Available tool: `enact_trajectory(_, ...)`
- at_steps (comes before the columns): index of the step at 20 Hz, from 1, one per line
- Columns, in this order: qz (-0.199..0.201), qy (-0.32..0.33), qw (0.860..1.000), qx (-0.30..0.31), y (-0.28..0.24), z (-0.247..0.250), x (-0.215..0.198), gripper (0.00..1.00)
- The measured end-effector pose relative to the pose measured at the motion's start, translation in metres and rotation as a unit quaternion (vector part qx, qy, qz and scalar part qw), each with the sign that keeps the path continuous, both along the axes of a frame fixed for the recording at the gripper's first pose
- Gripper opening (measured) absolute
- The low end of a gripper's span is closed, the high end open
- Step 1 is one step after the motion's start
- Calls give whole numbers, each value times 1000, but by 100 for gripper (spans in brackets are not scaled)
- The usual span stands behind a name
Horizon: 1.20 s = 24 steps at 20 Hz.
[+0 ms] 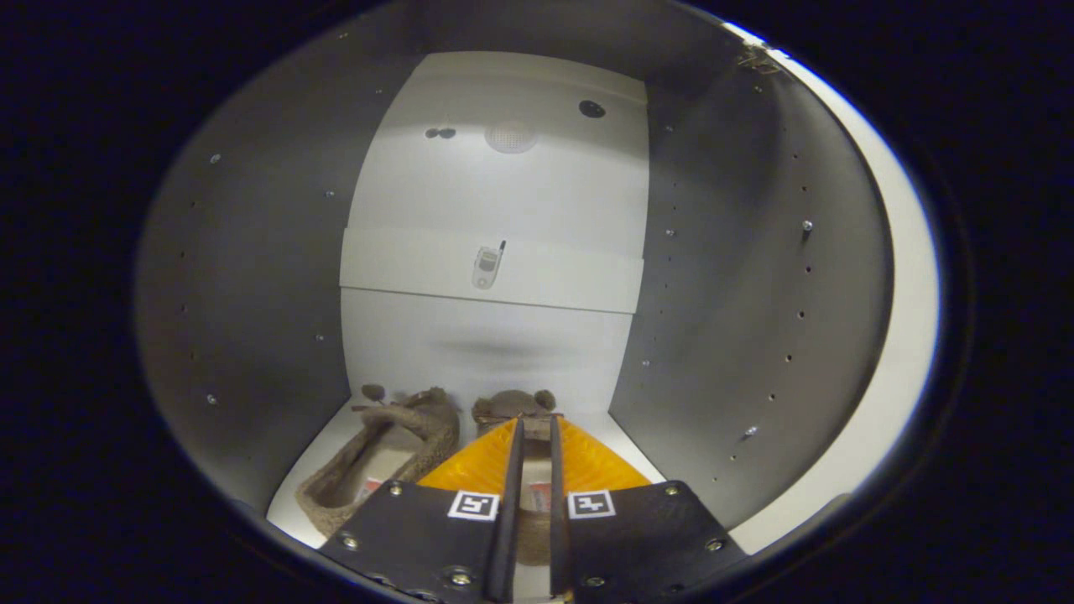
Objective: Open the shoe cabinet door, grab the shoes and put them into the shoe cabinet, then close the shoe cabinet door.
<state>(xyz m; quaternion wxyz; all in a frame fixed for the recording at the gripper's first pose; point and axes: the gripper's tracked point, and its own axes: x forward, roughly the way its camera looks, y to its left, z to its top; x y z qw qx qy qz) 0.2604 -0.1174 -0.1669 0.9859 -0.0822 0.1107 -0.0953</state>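
Shoes sit side by side on the cabinet floor (315, 470), toes toward the back wall: the left shoe (382, 457) lies free just left of your claw (535, 470), while the right shoe (518, 411) runs lengthwise straight ahead, its edge pinched between the nearly closed fingers. You likely need to release and back straight out.

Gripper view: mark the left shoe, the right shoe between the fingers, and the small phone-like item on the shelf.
left shoe (382, 461): gripper view, on its fuzzy side wall.
right shoe (508, 405): gripper view, on its toe beyond the fingers.
phone-like item (487, 267): gripper view, on its body.
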Motion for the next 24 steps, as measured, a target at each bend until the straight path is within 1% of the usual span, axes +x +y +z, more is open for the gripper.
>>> enact_trajectory(6,5,-5,1000,7,5,9,-21,16)
enact_trajectory(8,9,-8,1000,10,8,14,-35,16)
enact_trajectory(11,16,-20,1000,11,10,26,-67,16)
enact_trajectory(15,22,-39,999,21,6,50,-131,16)
enact_trajectory(24,33,-69,997,34,-25,99,-302,16)
